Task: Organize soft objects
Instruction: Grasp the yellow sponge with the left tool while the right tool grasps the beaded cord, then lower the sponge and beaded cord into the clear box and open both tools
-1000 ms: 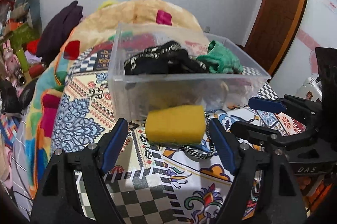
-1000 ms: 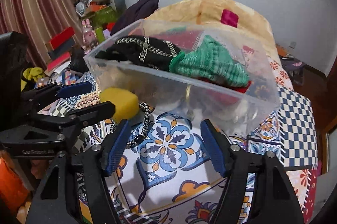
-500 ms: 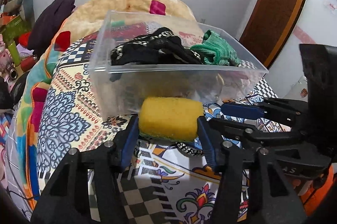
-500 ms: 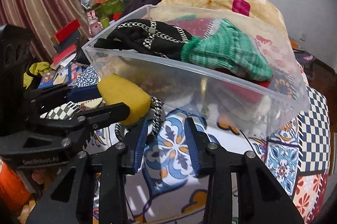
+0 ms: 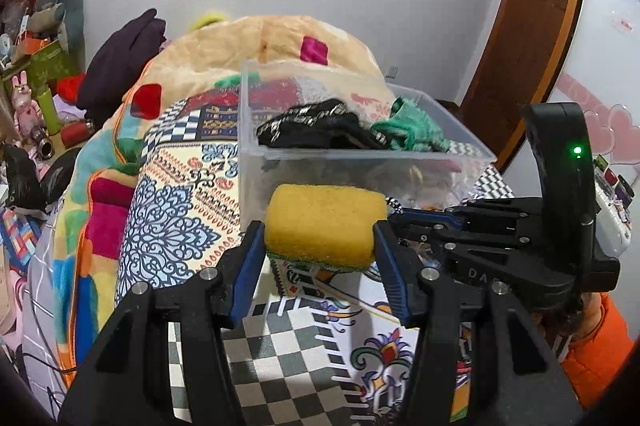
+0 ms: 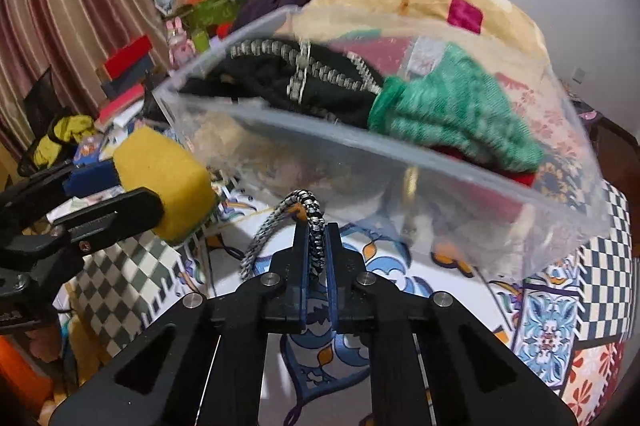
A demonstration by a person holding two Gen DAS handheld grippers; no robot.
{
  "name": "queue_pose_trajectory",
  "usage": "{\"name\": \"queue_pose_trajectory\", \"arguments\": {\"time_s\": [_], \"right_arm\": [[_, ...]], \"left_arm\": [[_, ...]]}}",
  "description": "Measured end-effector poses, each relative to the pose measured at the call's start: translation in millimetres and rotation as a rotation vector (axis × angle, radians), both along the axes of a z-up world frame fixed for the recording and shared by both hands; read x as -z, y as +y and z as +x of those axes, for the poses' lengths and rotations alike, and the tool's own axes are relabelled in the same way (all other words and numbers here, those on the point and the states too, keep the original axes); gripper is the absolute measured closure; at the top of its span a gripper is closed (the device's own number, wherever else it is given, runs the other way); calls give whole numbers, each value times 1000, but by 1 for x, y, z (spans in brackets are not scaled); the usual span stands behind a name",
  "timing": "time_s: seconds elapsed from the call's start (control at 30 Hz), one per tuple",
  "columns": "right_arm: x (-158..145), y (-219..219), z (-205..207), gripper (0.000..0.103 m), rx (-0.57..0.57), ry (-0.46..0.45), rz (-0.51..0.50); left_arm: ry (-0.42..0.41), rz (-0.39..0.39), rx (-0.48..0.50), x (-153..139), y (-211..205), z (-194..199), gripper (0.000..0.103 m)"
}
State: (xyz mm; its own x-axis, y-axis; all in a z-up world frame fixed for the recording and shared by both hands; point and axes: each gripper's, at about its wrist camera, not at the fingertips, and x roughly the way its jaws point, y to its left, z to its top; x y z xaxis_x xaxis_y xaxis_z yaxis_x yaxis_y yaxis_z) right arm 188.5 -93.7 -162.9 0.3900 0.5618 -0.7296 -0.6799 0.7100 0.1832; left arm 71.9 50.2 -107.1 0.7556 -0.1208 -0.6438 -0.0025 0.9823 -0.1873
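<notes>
Yellow sponge [image 5: 325, 225] — one — was pinched by the left gripper [image 5: 320, 250] just before the clear bin's [image 5: 360, 156] near wall. One braided band [image 6: 314, 226] was clamped in the right gripper [image 6: 317, 258] below its rim; two garments were inside.

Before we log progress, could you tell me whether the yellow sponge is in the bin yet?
Out: the left gripper holds the sponge before the bin.

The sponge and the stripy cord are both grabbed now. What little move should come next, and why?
Probably lift both up over the bin's near rim. The left tool is shut on the sponge, which sits just below that rim, and the right tool pinches the cord in front of the bin wall. The bin already holds soft clothes, so these likely go in too.
</notes>
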Motion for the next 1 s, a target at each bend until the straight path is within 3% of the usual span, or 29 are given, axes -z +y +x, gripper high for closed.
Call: {"name": "queue_pose_trajectory", "arguments": {"time_s": [0.33,0.57,0.7,1.0], "right_arm": [[-60,-41,-16,96,58,-139,155],[-93,-57,0,96,159,-234,218],[-87,-55,18,96,204,-223,210],[-42,-49,49,96,249,-135,81]], "left_arm": [[-118,12,-4,-41,-7,-2,49],[-159,9,-12,-58,-12,29,49],[-142,19,-13,-55,-15,56,49],[-9,34,-6,-20,-20,102,48]]}}
